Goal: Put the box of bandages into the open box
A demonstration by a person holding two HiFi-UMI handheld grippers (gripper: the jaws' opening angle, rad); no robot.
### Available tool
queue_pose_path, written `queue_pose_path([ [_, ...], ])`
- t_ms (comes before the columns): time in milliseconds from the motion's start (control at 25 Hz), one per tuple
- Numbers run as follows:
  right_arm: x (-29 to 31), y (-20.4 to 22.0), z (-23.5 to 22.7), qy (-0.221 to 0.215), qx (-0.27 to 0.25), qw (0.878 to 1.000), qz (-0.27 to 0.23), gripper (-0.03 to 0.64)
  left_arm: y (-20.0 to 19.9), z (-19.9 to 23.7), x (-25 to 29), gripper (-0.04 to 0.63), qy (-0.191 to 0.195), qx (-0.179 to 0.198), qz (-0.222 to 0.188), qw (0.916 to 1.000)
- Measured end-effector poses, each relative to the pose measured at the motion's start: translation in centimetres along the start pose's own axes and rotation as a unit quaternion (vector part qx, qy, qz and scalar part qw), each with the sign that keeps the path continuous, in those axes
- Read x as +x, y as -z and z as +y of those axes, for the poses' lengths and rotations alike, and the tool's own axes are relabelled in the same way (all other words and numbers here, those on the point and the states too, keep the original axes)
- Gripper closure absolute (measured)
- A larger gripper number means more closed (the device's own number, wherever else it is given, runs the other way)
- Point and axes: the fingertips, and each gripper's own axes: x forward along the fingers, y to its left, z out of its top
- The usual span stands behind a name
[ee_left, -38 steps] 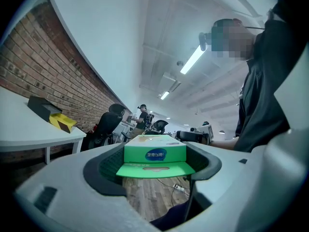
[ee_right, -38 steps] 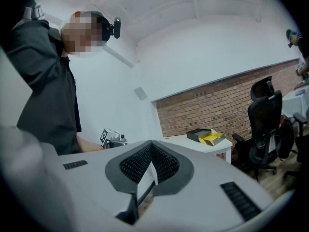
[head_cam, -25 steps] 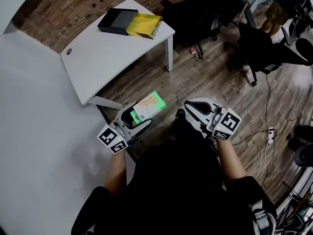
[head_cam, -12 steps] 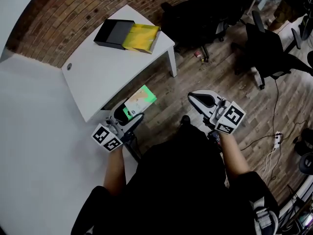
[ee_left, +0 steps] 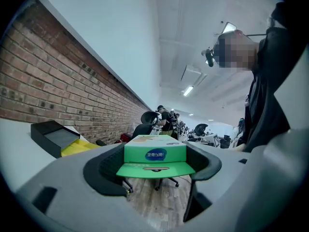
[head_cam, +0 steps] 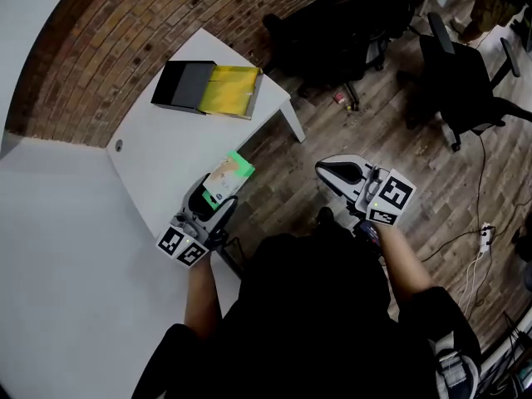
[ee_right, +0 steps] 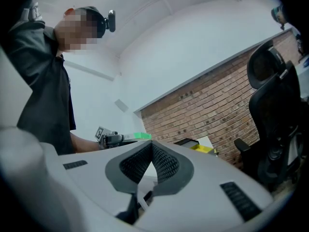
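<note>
My left gripper (head_cam: pixel 218 191) is shut on the green and white box of bandages (head_cam: pixel 226 176), held over the near edge of the white table (head_cam: pixel 166 131). In the left gripper view the box of bandages (ee_left: pixel 154 151) sits level between the two dark pads. The open box (head_cam: pixel 208 88), black with a yellow lid or liner, lies at the table's far end and shows as the open box (ee_left: pixel 55 138) at left. My right gripper (head_cam: pixel 339 171) hovers over the wooden floor with its jaws closed together and nothing in them; in its own view the right gripper (ee_right: pixel 151 151) shows pads meeting.
A brick wall (head_cam: pixel 125 32) runs behind the table. Black office chairs (head_cam: pixel 465 65) stand on the wooden floor (head_cam: pixel 416 165) to the right, with a cable and power strip (head_cam: pixel 486 233) further right. A person in dark clothes stands at the top right edge.
My left gripper has carried the box of bandages up and left, from above the floor to over the table's near edge. The right gripper has stayed roughly where it was.
</note>
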Motion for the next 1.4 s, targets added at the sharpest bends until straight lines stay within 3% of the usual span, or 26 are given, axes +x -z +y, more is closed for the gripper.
queue_pose_path([
  [360, 2.3, 0.2, -3.7, -0.010, 0.014, 1.000, 0.004, 0.611, -0.4, 3.9, 1.8, 0.225, -0.026, -0.010, 0.003, 0.9996],
  [760, 5.3, -0.5, -8.3, 0.031, 0.008, 0.999, 0.008, 0.611, -1.4, 9.5, 6.2, 0.225, 0.017, -0.015, -0.002, 0.9997],
  [1080, 12.3, -1.8, -13.1, 0.043, 0.003, 0.999, 0.024, 0.611, -3.9, 16.6, 8.9, 0.225, 0.041, -0.020, -0.007, 0.9989],
  [1400, 22.3, -2.7, -16.3, 0.027, -0.023, 0.997, 0.064, 0.611, -4.9, 23.4, 8.8, 0.225, 0.051, -0.022, 0.009, 0.9984],
])
